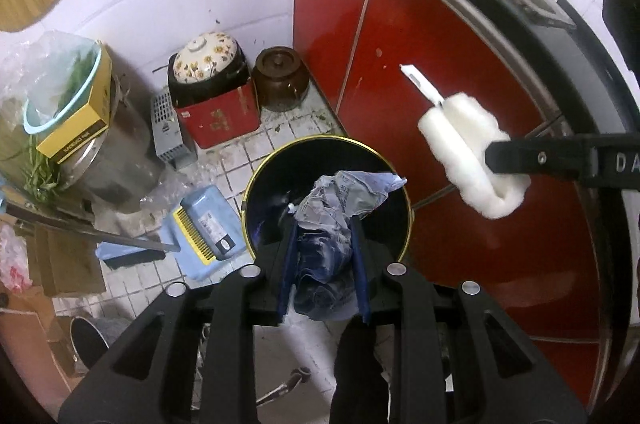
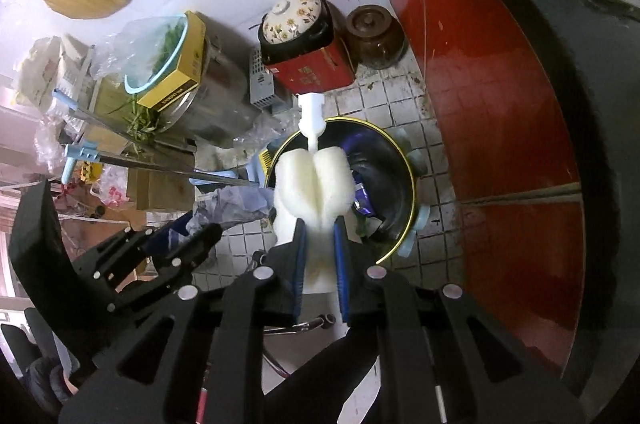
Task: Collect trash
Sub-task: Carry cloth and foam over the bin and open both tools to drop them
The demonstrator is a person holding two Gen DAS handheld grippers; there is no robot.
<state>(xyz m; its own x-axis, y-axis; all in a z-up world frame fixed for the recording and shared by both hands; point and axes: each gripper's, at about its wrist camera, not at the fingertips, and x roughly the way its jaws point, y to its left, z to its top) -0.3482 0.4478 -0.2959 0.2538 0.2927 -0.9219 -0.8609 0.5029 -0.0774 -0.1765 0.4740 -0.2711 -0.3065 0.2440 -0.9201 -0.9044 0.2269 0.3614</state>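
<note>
My left gripper (image 1: 323, 224) is shut on a crumpled blue-grey paper wad (image 1: 344, 199) and holds it over the mouth of a black trash bin with a gold rim (image 1: 260, 175). My right gripper (image 2: 320, 224) is shut on a white sponge brush head (image 2: 312, 183) with a white plastic stub, held above the same bin (image 2: 404, 159). In the left wrist view the sponge (image 1: 464, 151) hangs to the right of the bin, pinched by the right gripper's fingers (image 1: 516, 155). In the right wrist view the left gripper and its paper wad (image 2: 228, 203) are at the left. Purple wrappers (image 2: 366, 199) lie inside the bin.
Red cabinet doors (image 1: 400, 43) stand close on the right under a dark counter. A flowered pot on a red tin (image 1: 216, 111), a brown jar (image 1: 280, 75), a blue dustpan (image 1: 204, 224), a steel pot with a yellow box (image 1: 76, 127) and cardboard crowd the tiled floor.
</note>
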